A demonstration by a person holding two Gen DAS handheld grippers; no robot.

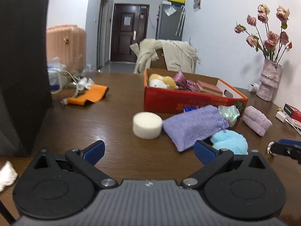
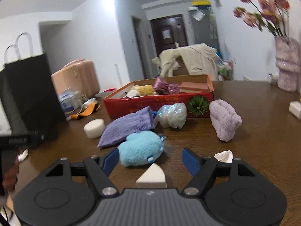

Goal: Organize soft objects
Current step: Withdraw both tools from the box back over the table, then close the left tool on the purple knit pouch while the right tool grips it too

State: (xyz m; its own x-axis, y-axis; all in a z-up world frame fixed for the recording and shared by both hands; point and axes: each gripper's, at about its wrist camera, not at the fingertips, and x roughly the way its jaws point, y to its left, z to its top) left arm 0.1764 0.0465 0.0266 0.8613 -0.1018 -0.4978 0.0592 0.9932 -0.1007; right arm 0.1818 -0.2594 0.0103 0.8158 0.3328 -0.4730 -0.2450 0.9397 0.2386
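Right wrist view: the right hand-held gripper (image 2: pixel 150 162) is being held wide open, empty, over the fluffy light-blue plush toy (image 2: pixel 141 148) lying near the counter's front edge, just in front of the red cardboard box (image 2: pixel 160 103). Both pads are best being lowered around its middle, avoiding the white sponge wedge (image 2: pixel 152 178). The left hand-held gripper (image 1: pixel 148 151) is also being held open.

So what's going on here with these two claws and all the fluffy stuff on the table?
A person is tidying soft things into the red box, holding a claw in each hand. Both the left claw and the right claw are open and hold nothing. The box already has a yellow plush, a purple ribbon and a pink block inside. Waiting on the table are a blue plush, purple pouch, round white sponge, shiny bundle and lilac towel.
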